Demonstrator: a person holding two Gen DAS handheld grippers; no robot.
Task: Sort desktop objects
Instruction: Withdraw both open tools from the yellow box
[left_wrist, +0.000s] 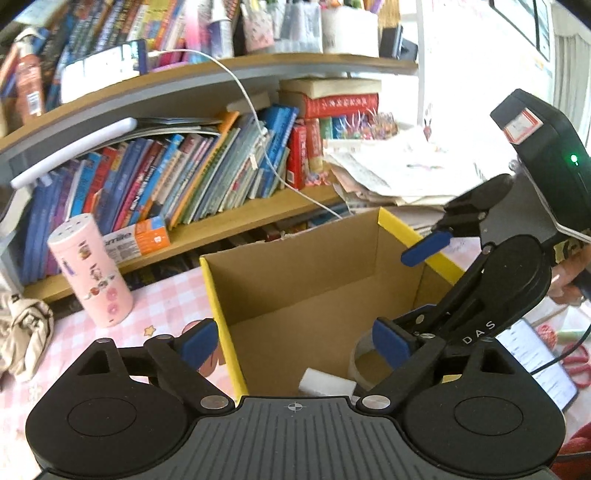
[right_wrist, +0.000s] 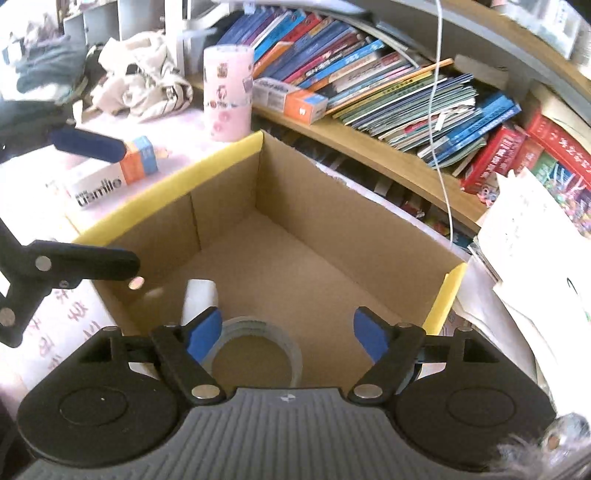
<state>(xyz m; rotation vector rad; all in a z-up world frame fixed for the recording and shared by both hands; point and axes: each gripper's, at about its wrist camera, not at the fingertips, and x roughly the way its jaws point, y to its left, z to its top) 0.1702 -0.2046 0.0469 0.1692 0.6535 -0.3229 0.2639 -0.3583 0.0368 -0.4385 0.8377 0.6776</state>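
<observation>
Two things lie at the bottom of the cardboard box (right_wrist: 332, 236): a roll of clear tape (right_wrist: 256, 350) directly below the right gripper (right_wrist: 288, 332), and a small white block (right_wrist: 199, 299) just beyond that gripper's left pad. Both rest flat on the brown floor, apparently so that the desk clutter ends up gathered in one container. The roll is a smooth, glossy ring with a wide hollow centre; the block looks matte and soft-edged, like an eraser or a folded packet, though I cannot tell which.

Neither claw holds anything. The right gripper's blue pads stand well apart with nothing pressed between them, the tape beneath and free. The left gripper (left_wrist: 295, 339) is likewise spread wide, one pad outside the box's near wall, the other over its interior.

Outward, the box is plain corrugated board with a yellow band along its rim and stands open-topped on a pink checked cloth (left_wrist: 162, 299). To the left of the left gripper stands a pink cylindrical canister (left_wrist: 90, 269) with stickers; a long toothpaste carton (right_wrist: 110, 177) lies beyond the box's far side from the right claw. Judging from that, those are likely still to be sorted. Slanting books (left_wrist: 184, 177) fill the wooden shelf behind.
</observation>
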